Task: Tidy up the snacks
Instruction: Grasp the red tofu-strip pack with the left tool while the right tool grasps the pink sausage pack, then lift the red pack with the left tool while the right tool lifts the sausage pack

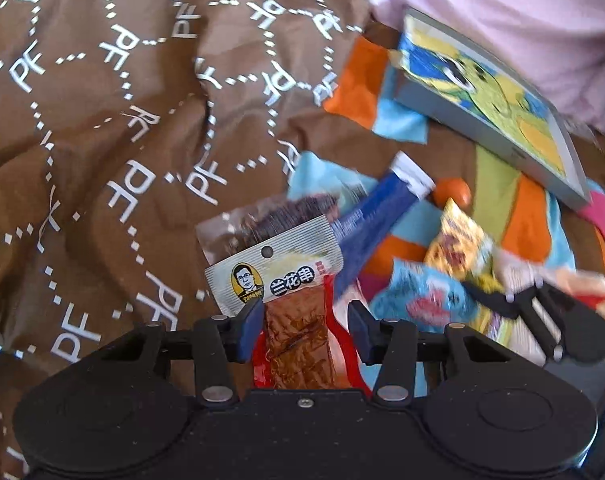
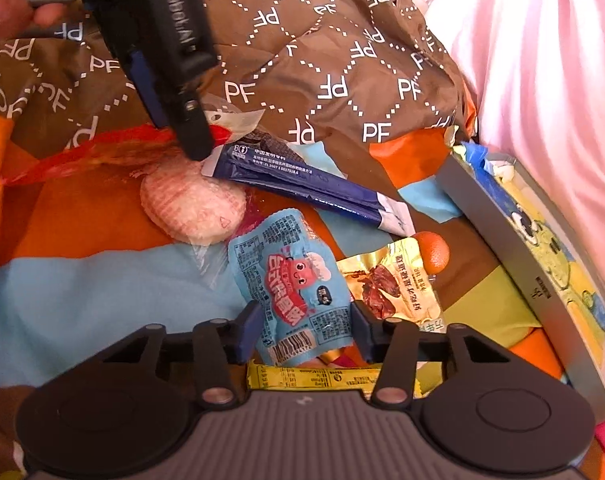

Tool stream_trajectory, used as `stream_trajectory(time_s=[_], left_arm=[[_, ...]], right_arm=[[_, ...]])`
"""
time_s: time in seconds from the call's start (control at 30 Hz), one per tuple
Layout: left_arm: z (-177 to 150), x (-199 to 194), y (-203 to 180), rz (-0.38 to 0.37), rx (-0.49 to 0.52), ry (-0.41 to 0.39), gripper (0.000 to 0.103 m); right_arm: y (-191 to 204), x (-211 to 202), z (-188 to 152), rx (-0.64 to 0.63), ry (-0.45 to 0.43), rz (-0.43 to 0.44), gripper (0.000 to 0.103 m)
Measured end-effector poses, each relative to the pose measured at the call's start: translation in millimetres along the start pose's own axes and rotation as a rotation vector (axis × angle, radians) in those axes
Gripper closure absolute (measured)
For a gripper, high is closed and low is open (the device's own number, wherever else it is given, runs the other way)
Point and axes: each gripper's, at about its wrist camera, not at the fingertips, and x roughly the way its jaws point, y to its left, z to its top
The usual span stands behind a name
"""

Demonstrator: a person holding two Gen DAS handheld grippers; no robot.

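Left wrist view: left tool open around a red-edged, brown tofu snack packet with silver header.

The left claw stands with its jaws apart on either side of a red-edged snack packet, without clearly pressing it. Beyond lie a blue stick sachet, a small orange and a yellow packet on a brown "PF" printed quilt. A grey-framed cartoon box sits farther right, and the right claw enters blurred.
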Motion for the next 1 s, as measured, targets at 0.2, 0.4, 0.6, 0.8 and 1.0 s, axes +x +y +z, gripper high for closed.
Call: stream_trajectory(time_s=[0.2,0.4,0.6,0.8,1.0], left_arm=[[-15.2,-8.3,-4.2,-0.031,0.103,0.012,0.053],[-28.7,-3.5,-5.2,-0.039,0.115,0.073,0.040],[-31.2,4.7,-5.0,0.004,0.102,0.086,0.029],[-32.5,15.4,-4.3,0.035,0.074,0.103,0.021],[-35.3,20.1,-9.3,0.046,0.091,0.105,0.018]], right_arm=[[1.6,-15.2,-1.2,-0.012,-0.026,-0.009,0.067],[4.9,-34.3,0.1,-0.004,-0.059,0.072,0.069],[23.3,-21.5,-1.3,-0.058,-0.032,0.077,0.068],[24.0,-1.7,3.2,-0.038,-0.030,0.040,0.053],[12.5,7.0,4.8,0.067,-0.020,0.080,0.063]])
